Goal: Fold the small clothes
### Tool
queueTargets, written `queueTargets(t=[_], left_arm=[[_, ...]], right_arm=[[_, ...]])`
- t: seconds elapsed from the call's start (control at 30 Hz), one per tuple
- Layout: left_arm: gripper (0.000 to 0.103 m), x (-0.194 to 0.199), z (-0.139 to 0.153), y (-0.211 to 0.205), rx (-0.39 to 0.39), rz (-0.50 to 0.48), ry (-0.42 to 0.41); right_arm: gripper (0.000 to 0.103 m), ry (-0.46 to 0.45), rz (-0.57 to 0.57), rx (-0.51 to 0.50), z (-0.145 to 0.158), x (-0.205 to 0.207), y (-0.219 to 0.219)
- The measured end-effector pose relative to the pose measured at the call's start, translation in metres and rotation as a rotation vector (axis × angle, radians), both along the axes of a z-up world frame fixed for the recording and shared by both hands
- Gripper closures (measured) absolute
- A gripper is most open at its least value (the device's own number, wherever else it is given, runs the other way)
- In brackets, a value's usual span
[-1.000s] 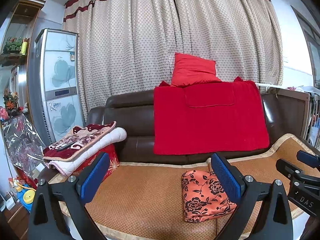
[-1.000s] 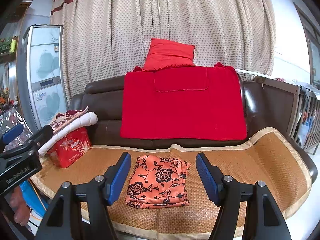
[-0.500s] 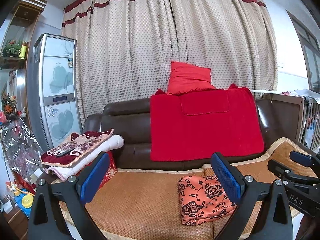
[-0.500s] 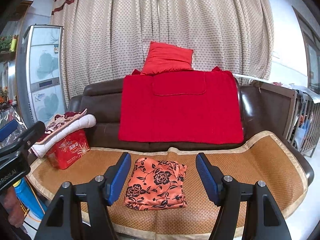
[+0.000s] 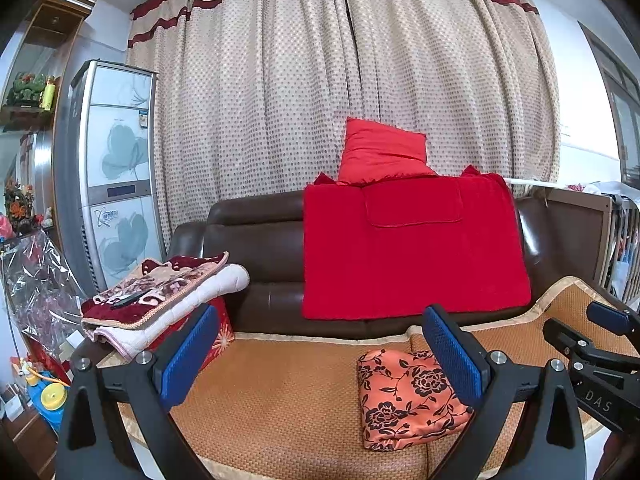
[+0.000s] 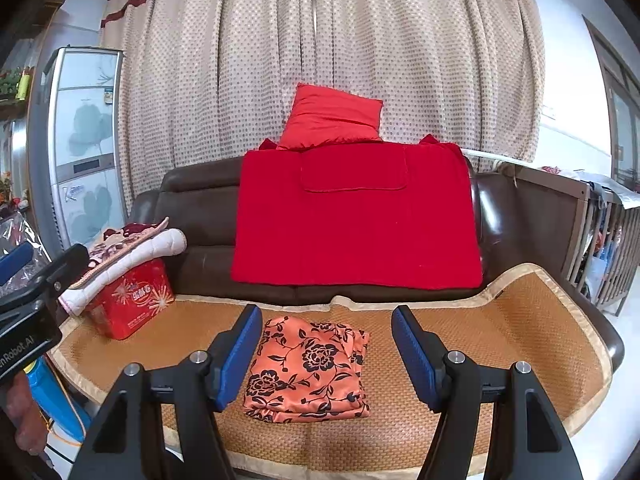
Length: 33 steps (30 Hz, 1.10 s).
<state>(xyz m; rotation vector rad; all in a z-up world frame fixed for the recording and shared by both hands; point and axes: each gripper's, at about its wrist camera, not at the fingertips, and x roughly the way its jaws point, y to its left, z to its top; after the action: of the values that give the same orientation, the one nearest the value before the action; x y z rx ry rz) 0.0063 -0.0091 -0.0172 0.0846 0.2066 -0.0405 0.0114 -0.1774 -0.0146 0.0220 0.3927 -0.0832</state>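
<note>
Folded floral garment [image 6: 308, 368] mid-mat [image 6: 520, 320], woven margin all round.

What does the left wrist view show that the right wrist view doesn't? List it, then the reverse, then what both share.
Only the left wrist view: the yellow toy on the floor at lower left, the dark remote-like object lying on the folded blanket, and the right tool's tip entering at the right edge.

Only the right wrist view: the blue bottle at lower left and the full printed front of the red box.

Both: the folded orange floral garment on the woven mat, the red throw, the red cushion and the curtain.
</note>
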Motion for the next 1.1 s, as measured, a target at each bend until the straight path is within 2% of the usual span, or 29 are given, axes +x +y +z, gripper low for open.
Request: queueTargets(t=[0.57, 1.1], left_arm=[[0.002, 0.017, -0.012, 0.002, -0.005, 0.009, 0.039], [0.002, 0.031, -0.012, 0.002, -0.011, 0.003, 0.042]], right_arm=[[0.032, 0.04, -0.001, 0.0, -0.013, 0.016, 0.003], [0.032, 0.053, -0.013, 0.009, -0.016, 0.032, 0.004]])
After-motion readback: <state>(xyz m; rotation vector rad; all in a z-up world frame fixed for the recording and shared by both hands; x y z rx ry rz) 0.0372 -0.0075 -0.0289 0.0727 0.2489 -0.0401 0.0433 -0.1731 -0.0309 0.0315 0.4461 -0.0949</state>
